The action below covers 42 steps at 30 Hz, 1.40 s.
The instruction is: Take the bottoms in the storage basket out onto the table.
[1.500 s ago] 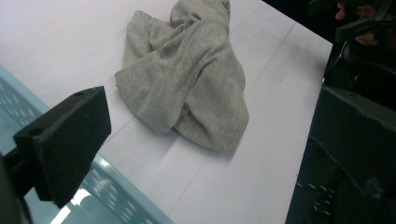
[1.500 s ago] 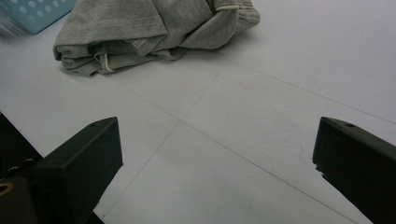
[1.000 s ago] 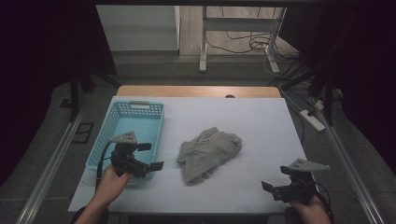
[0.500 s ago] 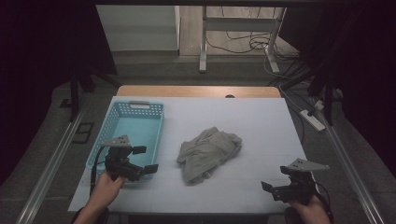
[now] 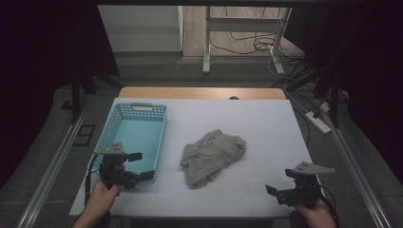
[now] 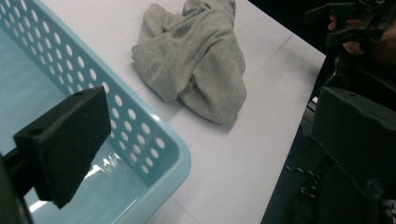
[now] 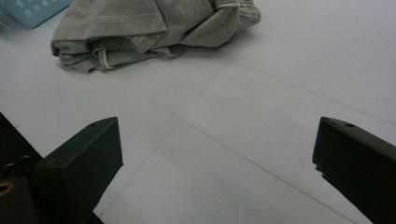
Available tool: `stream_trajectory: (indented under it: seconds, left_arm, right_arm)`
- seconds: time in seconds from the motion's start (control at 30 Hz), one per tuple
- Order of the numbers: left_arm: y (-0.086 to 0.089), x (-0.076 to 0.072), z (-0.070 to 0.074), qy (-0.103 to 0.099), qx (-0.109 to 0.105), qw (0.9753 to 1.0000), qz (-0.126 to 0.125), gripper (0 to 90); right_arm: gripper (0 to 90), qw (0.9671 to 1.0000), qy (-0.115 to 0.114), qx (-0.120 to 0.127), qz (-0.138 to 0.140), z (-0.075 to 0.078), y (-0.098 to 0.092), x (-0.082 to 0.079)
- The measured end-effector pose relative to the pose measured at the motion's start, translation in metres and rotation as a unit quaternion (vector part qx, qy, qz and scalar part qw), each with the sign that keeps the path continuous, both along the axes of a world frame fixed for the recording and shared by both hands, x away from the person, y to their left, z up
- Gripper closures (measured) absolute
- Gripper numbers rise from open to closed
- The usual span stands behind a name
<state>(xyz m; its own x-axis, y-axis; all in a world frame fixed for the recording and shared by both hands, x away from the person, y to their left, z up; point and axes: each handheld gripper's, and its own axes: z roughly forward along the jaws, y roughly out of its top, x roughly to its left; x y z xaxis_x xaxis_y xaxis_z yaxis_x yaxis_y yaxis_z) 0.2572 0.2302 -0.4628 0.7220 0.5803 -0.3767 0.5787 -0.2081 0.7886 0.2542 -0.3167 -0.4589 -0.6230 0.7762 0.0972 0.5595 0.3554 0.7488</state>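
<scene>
My left gripper (image 5: 140, 166) hangs wide apart over the perforated turquoise plastic basket (image 5: 124, 127). My right gripper (image 5: 280, 184), also gaping, faces the crumpled grey cotton garment (image 5: 212, 155).

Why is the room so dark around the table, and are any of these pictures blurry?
High view: light falls on the white table while the surroundings sink into near-black. Left gripper view: the near black finger is soft, the grey cloth sharp, and there is glare on the basket floor. Right gripper view: the basket corner is blurred, and the cloth casts a soft shadow.
</scene>
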Motion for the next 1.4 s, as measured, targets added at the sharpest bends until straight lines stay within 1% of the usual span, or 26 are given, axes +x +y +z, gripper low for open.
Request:
stream_trajectory:
  seconds: [0.33,0.73,1.07,1.23,1.3,1.4]
  left_arm:
    - [0.011,-0.010,-0.007,0.006,-0.005,0.9999,0.013,0.0]
    - [0.024,-0.023,-0.013,0.006,-0.008,0.9994,0.033,0.0]
    - [0.033,-0.032,-0.017,0.011,-0.004,0.9990,0.042,0.0]
    - [0.037,-0.035,-0.020,0.015,-0.006,0.9989,0.044,0.0]
    - [0.037,-0.036,-0.020,0.015,-0.004,0.9989,0.044,0.0]
    - [0.037,-0.038,-0.020,0.014,0.006,0.9989,0.043,0.0]
  right_arm:
    - [1.9,1.0000,0.000,-0.002,0.001,0.000,0.001,0.000]
    - [1.9,1.0000,0.000,-0.004,0.001,0.000,0.001,0.000]
    - [2.0,1.0000,-0.001,-0.004,0.002,0.000,0.001,0.000]
    - [1.9,1.0000,-0.001,-0.004,0.001,0.000,0.001,0.000]
    - [2.0,1.0000,-0.002,-0.004,0.002,0.000,0.001,0.000]
    - [2.0,1.0000,-0.001,-0.004,0.002,0.000,0.001,0.000]
